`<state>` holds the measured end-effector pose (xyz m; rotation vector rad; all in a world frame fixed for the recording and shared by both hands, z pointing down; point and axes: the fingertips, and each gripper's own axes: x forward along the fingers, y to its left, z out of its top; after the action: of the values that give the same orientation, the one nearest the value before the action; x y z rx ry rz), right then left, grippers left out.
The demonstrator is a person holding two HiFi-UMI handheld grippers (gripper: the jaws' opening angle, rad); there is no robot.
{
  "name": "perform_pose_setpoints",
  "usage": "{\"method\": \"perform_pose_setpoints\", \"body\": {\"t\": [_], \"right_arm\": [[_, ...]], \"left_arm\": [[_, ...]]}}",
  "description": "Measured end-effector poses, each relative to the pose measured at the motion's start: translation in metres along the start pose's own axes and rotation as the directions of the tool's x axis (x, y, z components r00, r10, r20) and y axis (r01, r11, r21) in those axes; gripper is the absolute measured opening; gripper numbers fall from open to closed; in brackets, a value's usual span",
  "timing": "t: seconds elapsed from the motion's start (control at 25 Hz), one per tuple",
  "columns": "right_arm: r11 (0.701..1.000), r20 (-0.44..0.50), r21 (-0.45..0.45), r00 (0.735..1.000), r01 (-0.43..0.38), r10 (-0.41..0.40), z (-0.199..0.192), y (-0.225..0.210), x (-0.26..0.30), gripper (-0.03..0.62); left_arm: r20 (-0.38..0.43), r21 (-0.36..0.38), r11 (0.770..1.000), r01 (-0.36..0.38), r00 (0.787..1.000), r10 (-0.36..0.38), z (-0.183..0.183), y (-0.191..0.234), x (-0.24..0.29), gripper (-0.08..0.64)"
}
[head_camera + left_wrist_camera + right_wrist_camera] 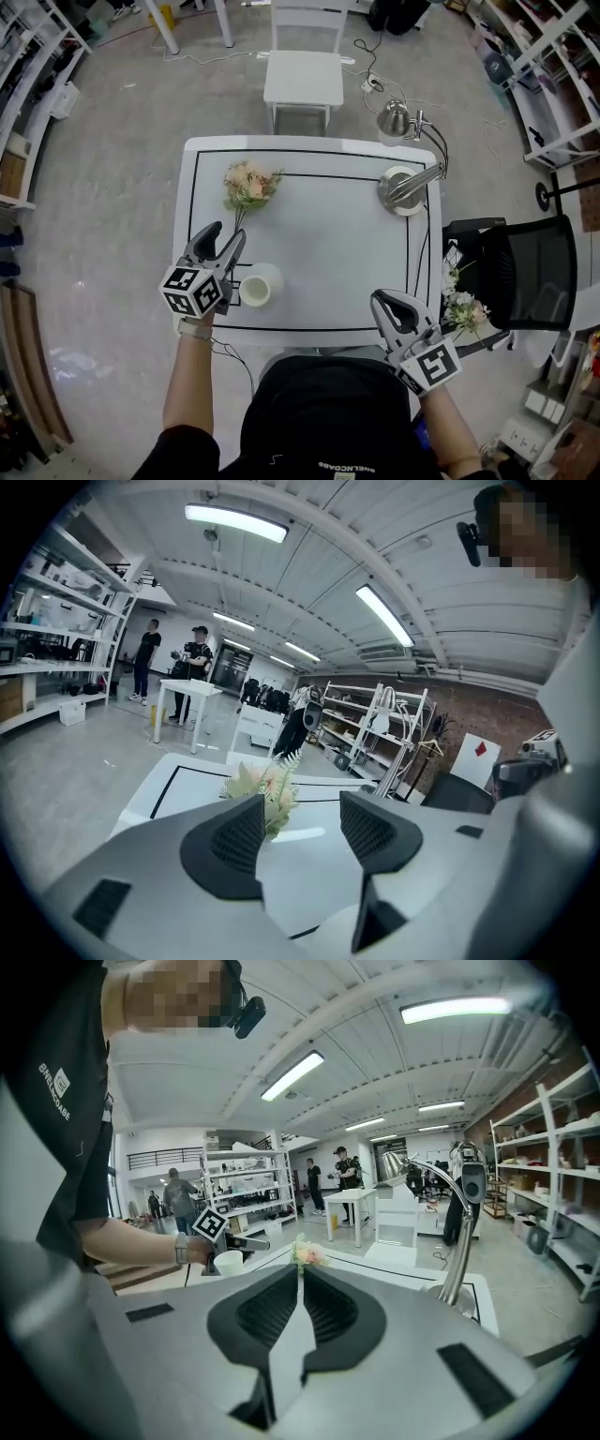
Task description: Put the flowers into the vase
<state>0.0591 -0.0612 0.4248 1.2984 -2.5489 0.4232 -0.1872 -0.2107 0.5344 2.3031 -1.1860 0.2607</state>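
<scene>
Though shirt lettering (pixel 60 1091) is illegible, flowers (pixel 249 184), vase (pixel 260 284)

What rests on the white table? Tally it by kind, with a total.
Flower bunch: 1
Vase: 1
Desk lamp: 1
Total: 3

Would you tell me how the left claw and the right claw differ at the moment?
The left claw is open, the right claw shut. The left claw hangs over the table beside the white vase; the right claw is by the table's near right corner. Both are empty and point away from the person.
</scene>
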Motion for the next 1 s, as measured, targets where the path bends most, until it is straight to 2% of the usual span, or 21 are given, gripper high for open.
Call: {"method": "perform_pose_setpoints", "body": {"t": [0.36,0.64,0.8,1.0], "right_arm": [[1.0,-0.077,0.002,0.997,-0.009,0.009,-0.019,-0.01,0.02,0.012],[1.0,-0.112,0.005,0.993,-0.022,0.023,-0.033,-0.013,0.035,0.012],[0.999,-0.131,0.025,0.991,-0.022,0.025,-0.042,-0.014,0.038,0.012],[0.999,-0.144,0.038,0.989,-0.018,0.023,-0.042,-0.016,0.041,0.012]], "left_arm": [[-0.089,0.023,1.0,-0.008,0.996,0.01,-0.014,0.026,0.055,0.268],[-0.15,0.036,0.999,-0.041,0.988,0.046,-0.035,0.048,0.089,0.315],[-0.167,0.045,0.997,-0.061,0.984,0.068,-0.039,0.059,0.103,0.318],[-0.204,0.07,0.996,-0.046,0.977,0.06,-0.039,0.062,0.115,0.318]]}}
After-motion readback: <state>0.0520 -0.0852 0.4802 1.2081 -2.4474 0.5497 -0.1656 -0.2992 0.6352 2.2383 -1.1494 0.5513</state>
